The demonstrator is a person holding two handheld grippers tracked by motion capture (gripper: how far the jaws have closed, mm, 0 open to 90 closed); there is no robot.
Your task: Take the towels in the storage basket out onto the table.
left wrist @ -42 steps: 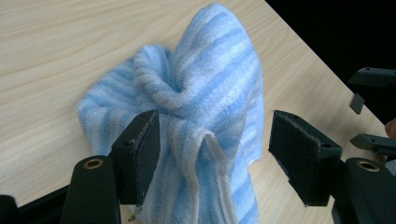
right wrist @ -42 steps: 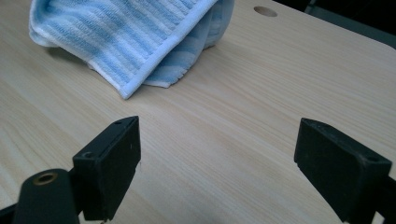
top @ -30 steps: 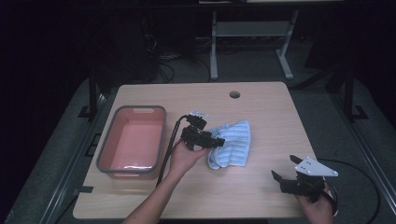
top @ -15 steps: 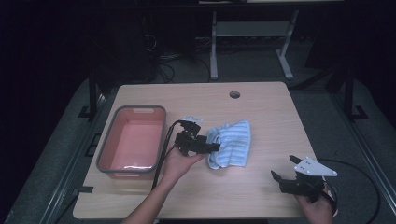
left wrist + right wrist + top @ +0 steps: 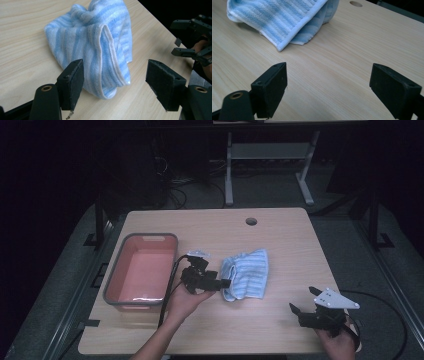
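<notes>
Right tongs (image 5: pixel 305 312): nearest the person, at the bench's near right corner. Jaws stand wide apart over bare wood, nothing between them. Parked well apart from the towel, likely waiting until a second grip is called for.

Left tongs (image 5: pixel 226 283): held level in the left hand, jaws pointing at the towel's near-left edge. The left gripper view shows them spread wide with a rolled fold of cloth lying in the gap; neither pad presses on it, so nothing is held. The wide spread looks meant to take in the thick, bunched edge.

Towel (image 5: pixel 246 274): blue-and-white striped, lying crumpled and partly folded over on itself at the middle of the bench, just right of the left tongs. Its raised fold gives the jaws something to close on.

Bin (image 5: pixel 115 275): pink inside with a grey rim, on the left side of the bench beside the left hand. It looks empty, and sits close enough to be a likely place for the towel.

Bench (image 5: pixel 280 235): pale wood top with one round cable hole near the far edge.

Count: two tongs, one towel, one bin, one bench.
</notes>
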